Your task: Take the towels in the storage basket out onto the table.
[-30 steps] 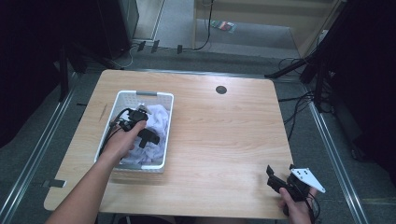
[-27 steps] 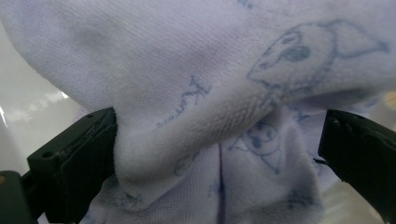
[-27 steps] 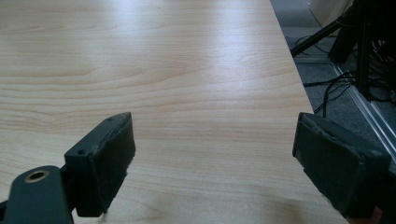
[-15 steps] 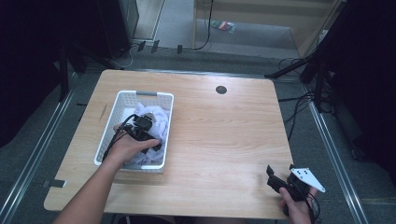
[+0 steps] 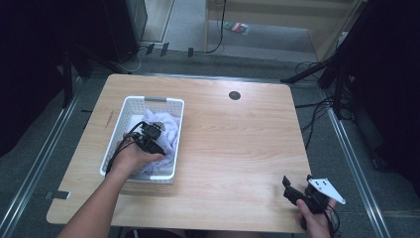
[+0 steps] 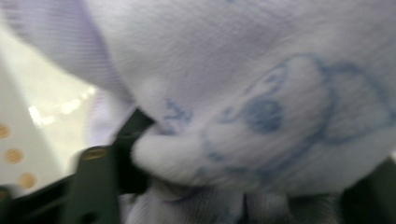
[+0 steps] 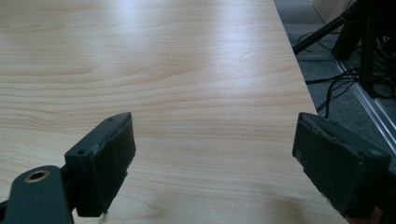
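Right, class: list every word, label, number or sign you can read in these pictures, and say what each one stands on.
No readable text anywhere.
Pale cloth in the white basket: a blue printed drawing, blurred; no letters can be made out.
Small coloured item on the floor beyond the table: too small to read.
Left hand-held gripper and right hand-held gripper: no markings legible.

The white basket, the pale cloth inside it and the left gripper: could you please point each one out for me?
white basket [image 5: 158, 99]: high view, on its far rim by the grey handle.
pale cloth [image 5: 168, 138]: high view, on the bunched fabric.
left gripper [image 5: 151, 134]: high view, on its black body in the basket.
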Tool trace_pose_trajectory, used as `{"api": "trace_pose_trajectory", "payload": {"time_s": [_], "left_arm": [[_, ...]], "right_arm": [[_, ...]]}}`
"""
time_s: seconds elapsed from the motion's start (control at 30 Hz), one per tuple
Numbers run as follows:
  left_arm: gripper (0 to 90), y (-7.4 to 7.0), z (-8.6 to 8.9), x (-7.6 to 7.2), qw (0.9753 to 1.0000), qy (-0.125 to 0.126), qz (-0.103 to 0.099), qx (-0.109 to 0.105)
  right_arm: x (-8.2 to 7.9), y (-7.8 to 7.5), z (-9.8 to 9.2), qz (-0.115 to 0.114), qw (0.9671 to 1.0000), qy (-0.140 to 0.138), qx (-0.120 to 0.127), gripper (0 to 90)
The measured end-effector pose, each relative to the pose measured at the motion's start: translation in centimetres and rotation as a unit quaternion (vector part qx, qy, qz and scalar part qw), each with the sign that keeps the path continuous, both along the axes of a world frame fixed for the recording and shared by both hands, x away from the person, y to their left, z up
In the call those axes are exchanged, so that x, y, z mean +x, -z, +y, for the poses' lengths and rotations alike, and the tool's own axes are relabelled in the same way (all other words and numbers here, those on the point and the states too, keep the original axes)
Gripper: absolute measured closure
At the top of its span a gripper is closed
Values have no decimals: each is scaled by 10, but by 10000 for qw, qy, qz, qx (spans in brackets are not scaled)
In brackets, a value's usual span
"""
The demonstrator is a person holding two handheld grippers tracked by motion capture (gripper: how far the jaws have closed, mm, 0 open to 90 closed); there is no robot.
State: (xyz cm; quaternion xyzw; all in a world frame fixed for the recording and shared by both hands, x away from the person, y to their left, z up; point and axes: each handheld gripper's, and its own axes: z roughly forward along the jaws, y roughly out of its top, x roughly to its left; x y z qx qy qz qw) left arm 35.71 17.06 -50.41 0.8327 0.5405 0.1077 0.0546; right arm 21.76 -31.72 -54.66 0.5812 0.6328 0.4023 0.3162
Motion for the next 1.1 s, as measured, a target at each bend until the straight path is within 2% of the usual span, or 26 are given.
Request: {"api": "trace_pose_trajectory", "payload": {"time_s": [0.17,0.2,0.3,0.47,0.57,0.83,0.9,1.0,1.1], "left_arm": [[513,-2,4,0,9998,-155,-73,-47],[530,-3,4,0,9998,-172,-23,-77],[555,-4,7,0,9997,-173,-49,-154],[563,-7,7,-2,9996,-201,-124,-124],[564,-10,9,-2,9994,-241,-142,-182],[563,-25,17,0,9991,-302,-76,-279],[562,-28,19,1,9989,-354,-115,-277],[561,-34,21,0,9985,-365,-95,-385],[557,-44,24,-1,9982,-420,-192,-394]], "right_arm": [[1,0,0,18,10000,-1,-35,133],[1,0,0,18,10000,12,-41,133],[1,0,0,15,10000,57,-33,132],[1,0,1,20,10000,49,-67,131],[1,0,1,21,10000,42,-63,131],[1,0,0,13,10000,34,-48,130],[1,0,1,17,10000,34,-53,130],[1,0,1,26,10000,54,-57,130],[2,0,1,37,10000,48,-76,130]]}}
